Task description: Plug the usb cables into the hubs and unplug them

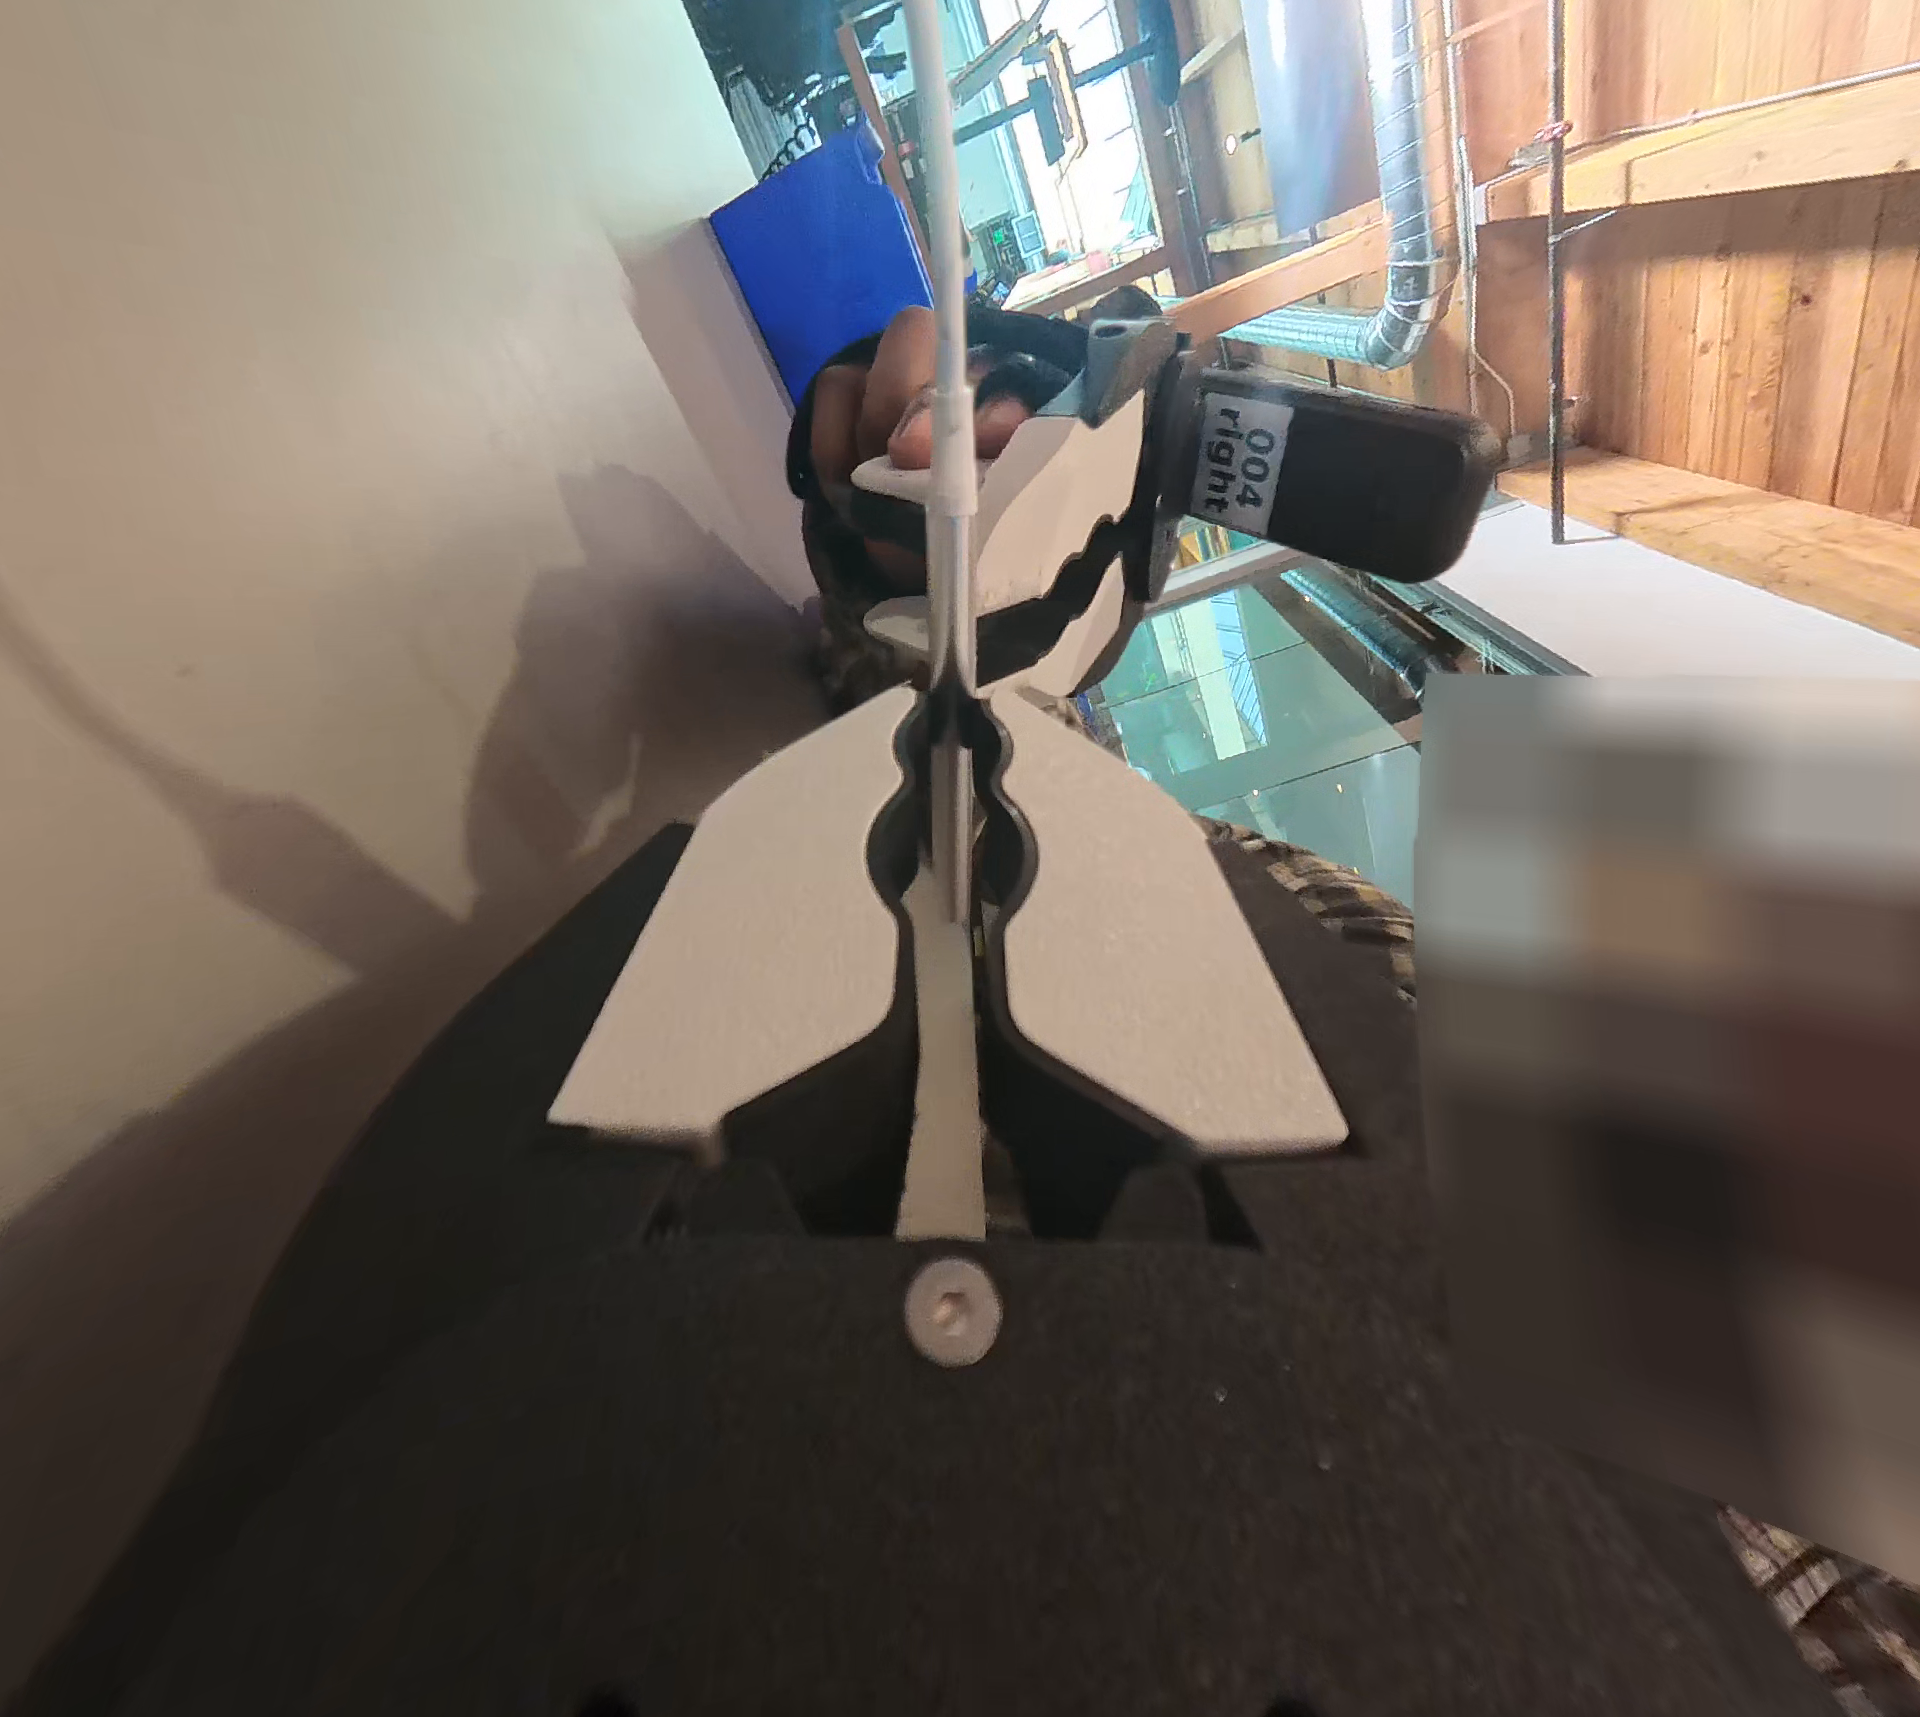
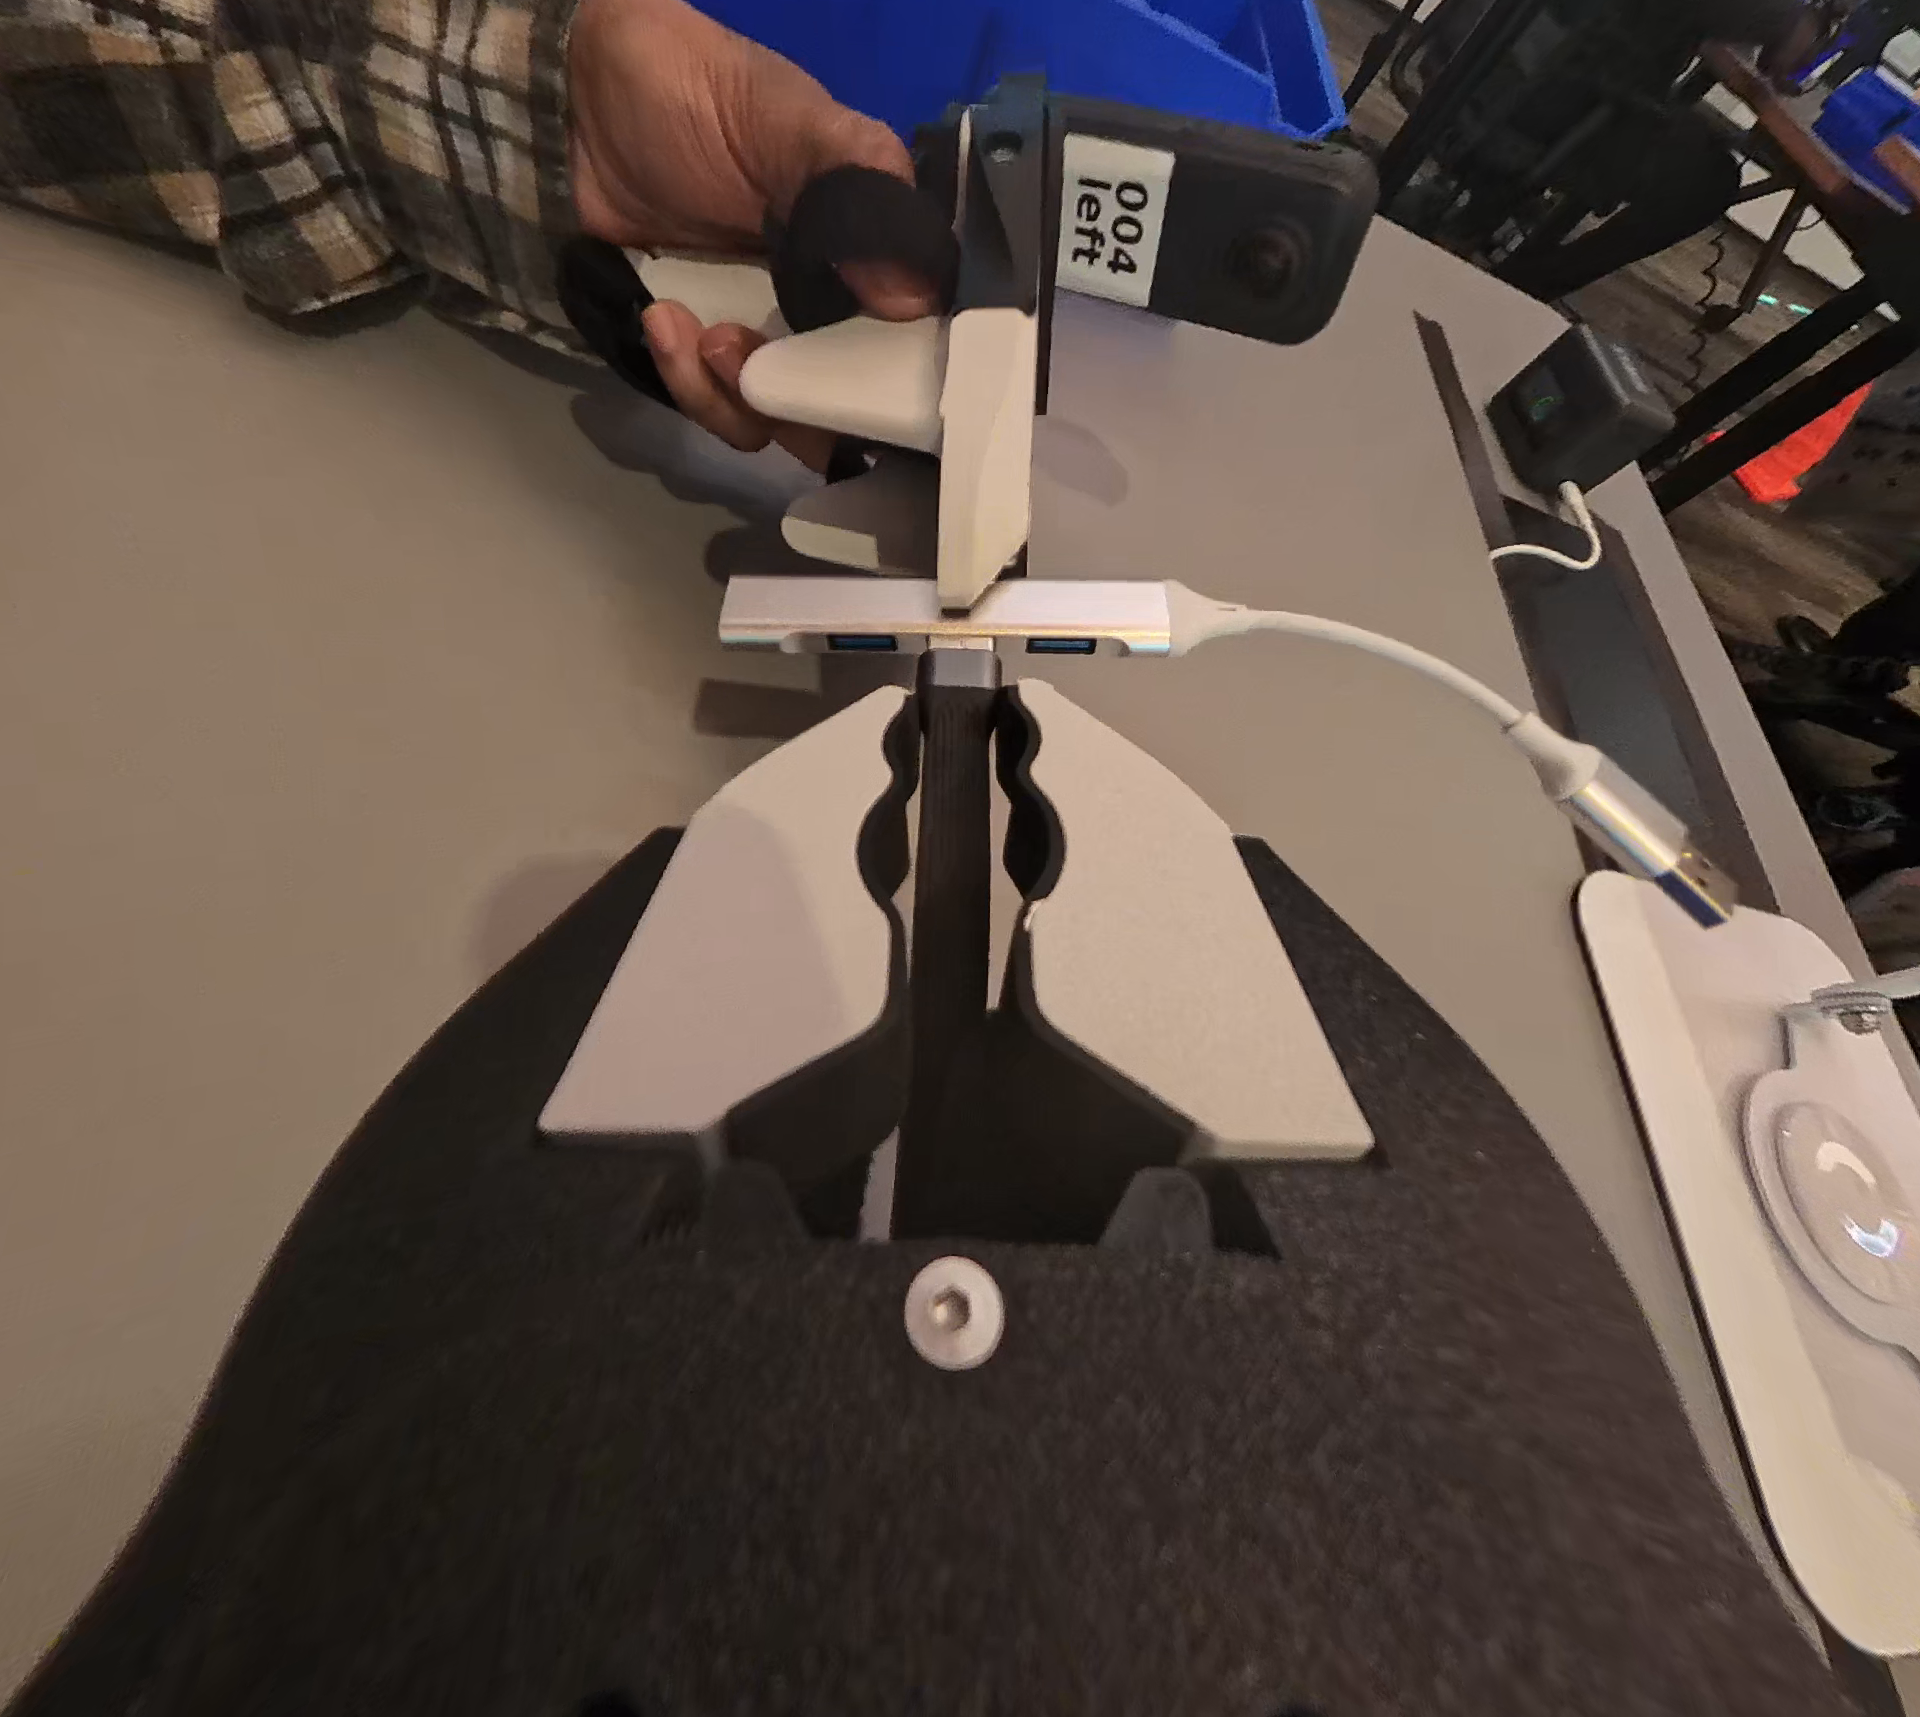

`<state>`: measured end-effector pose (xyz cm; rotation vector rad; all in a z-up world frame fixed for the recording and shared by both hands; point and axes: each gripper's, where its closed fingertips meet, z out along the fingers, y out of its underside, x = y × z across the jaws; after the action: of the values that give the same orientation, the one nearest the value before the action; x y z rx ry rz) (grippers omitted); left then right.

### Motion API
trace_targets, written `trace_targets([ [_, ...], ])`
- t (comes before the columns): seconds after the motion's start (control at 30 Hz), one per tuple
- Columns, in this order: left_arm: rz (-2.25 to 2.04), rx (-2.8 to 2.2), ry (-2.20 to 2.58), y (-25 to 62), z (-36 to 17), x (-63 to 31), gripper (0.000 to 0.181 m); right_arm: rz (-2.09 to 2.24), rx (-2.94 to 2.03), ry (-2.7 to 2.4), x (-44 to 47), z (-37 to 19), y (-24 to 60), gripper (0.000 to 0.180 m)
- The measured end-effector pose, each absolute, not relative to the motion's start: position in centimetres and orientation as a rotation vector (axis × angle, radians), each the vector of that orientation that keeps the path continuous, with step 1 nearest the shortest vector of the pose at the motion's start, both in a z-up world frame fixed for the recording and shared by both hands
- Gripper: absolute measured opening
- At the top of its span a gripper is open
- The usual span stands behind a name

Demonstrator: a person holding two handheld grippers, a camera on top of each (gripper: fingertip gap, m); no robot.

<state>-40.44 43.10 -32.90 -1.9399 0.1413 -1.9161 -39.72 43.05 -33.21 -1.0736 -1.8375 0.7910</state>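
A slim silver aluminium USB hub (image 2: 945,613) hovers above the grey table (image 2: 312,732), pinched by the left gripper (image 2: 971,597) — the right gripper (image 2: 956,701) clamps the black ribbed USB plug (image 2: 951,794), seated mid-port; any pull should run straight, not twisted

The left hand-held gripper (image 1: 951,794) pinches the silver hub (image 1: 951,836) edge-on, its white cable (image 1: 935,161) rising.

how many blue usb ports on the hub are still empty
2 show on the silver hub: one left of the black plug, one right of it. Other faces are hidden.
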Motion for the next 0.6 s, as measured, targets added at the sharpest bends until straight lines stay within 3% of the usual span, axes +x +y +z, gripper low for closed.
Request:
trace_targets([
  [0.6,-1.853,-2.040,0.191,43.0,-34.3,-40.4,0.006,0.782,-1.118,-1.862,-40.1,-34.8,42.9,0.012],
])
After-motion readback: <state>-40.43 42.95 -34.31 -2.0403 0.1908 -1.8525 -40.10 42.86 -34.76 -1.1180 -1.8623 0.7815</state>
